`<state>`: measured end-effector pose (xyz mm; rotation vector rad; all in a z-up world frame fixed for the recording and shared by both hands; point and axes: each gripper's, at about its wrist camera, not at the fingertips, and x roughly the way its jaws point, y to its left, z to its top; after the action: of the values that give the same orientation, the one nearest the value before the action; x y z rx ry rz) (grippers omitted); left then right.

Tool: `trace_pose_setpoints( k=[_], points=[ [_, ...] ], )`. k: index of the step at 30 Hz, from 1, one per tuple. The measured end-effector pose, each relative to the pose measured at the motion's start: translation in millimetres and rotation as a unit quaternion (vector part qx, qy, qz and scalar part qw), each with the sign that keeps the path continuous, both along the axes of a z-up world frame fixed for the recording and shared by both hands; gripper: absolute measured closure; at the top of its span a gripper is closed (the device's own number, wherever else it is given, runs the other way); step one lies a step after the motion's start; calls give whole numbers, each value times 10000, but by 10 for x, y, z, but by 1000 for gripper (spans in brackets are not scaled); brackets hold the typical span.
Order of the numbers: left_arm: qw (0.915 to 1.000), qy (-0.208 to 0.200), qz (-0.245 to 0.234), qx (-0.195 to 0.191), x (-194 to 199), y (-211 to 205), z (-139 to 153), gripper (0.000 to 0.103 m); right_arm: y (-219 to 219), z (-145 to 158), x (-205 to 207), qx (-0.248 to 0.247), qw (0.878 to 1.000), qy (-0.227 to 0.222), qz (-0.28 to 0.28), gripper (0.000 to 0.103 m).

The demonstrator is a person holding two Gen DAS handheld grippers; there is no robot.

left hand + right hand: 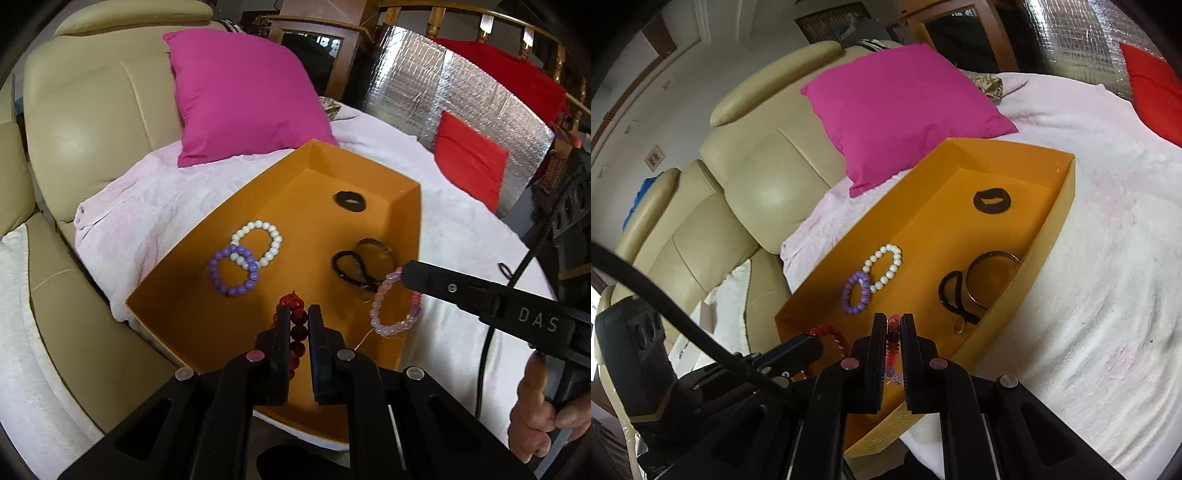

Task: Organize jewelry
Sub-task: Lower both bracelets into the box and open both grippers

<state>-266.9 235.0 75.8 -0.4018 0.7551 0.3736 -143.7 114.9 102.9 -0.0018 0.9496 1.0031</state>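
An orange box [229,206] [1052,236] lies on a pink-white blanket. Inside lie a white bead bracelet [274,240] [895,264], a purple bead bracelet [221,282] [849,299], a black scrunchie [349,201] [991,201], a black hair tie [341,267] [947,295] and a bangle [376,243] [993,255]. My left gripper [298,314] is shut on a red bead bracelet [297,330] over the box's near end; that bracelet also shows in the right wrist view [831,334]. My right gripper [894,321] [400,273] is shut on a pink-and-purple bead bracelet [384,314] [893,339], which hangs over the box's right wall.
A magenta pillow [243,92] [901,107] lies behind the box against a cream leather sofa [92,122] [757,173]. A red cushion [469,158] [1160,96] leans on a silver foil panel [443,81] at the right. A small dark item [504,267] lies on the blanket [461,229] right of the box.
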Motion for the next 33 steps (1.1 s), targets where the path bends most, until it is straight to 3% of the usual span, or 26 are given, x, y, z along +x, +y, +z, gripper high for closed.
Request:
trace_pose_setpoints(
  k=[14,33],
  points=[
    [9977,400,215,506,65,-35,-141,93,-1,-142,-25,-194,9998,-30,-33,94],
    [9952,677,351,610,124,-10,-286,93,-50,-274,61,-256,9995,90,-169,94]
  ],
)
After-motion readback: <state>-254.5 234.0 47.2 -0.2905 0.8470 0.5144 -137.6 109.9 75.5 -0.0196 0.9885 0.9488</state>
